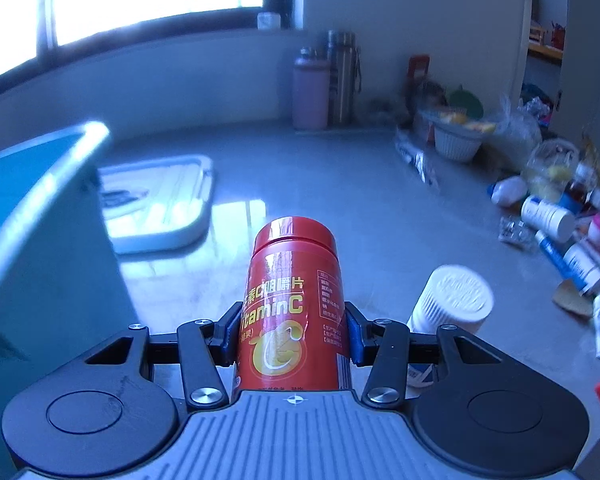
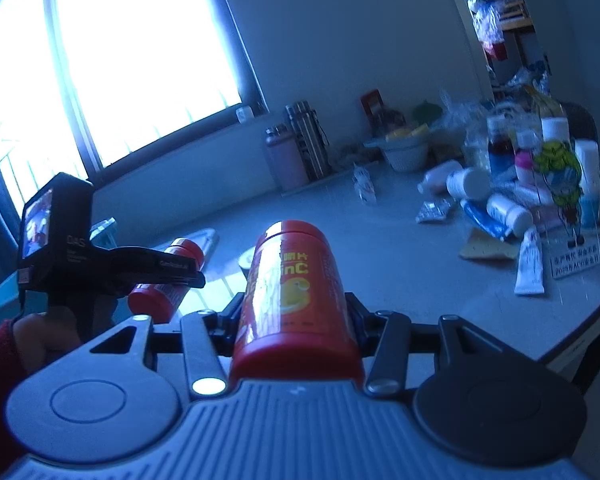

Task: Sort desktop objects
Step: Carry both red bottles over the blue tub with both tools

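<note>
My left gripper [image 1: 292,334] is shut on a red Vitamin C bottle [image 1: 292,300], gripped at mid-body with its red cap pointing away. Close to its right lies a white bottle [image 1: 448,300] with a ribbed cap. A teal bin [image 1: 32,220] stands at the left. My right gripper [image 2: 296,320] is shut on a second red Vitamin C bottle [image 2: 296,280], held above the grey table. The right wrist view also shows the left gripper [image 2: 100,264] in a hand, carrying its red bottle [image 2: 164,284].
A white tray lid [image 1: 160,204] lies flat past the teal bin. Several bottles, tubes and blister packs are piled at the right [image 2: 520,192]. A white basket [image 1: 456,136] and flasks [image 1: 328,80] stand by the far wall. The table edge [image 2: 580,332] runs at the right.
</note>
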### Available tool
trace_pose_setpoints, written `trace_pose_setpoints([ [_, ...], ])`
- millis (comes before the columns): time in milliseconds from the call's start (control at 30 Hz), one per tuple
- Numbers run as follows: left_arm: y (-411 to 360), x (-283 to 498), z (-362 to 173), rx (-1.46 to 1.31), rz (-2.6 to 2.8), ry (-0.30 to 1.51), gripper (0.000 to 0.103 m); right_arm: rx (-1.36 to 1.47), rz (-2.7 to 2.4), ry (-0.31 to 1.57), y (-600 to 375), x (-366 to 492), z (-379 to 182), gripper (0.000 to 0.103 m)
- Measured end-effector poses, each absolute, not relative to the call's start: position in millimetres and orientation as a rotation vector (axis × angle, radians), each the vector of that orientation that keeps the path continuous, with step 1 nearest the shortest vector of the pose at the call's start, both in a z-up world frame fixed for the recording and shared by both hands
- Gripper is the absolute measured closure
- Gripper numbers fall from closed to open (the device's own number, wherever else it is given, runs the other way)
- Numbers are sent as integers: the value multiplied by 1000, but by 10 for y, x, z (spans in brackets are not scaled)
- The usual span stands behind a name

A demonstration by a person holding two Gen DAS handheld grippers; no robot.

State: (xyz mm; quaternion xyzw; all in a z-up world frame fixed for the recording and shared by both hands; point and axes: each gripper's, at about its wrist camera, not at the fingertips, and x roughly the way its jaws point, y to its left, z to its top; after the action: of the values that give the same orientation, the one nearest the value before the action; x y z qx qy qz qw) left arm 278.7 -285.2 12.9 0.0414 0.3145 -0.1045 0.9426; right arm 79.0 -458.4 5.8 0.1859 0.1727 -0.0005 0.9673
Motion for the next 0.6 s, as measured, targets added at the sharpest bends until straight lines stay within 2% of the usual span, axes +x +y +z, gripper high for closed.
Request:
trace_pose_setpoints([
  [600, -2698, 2293, 852, 61, -126, 598, 53, 338, 137, 264, -4605, 767, 493, 53],
])
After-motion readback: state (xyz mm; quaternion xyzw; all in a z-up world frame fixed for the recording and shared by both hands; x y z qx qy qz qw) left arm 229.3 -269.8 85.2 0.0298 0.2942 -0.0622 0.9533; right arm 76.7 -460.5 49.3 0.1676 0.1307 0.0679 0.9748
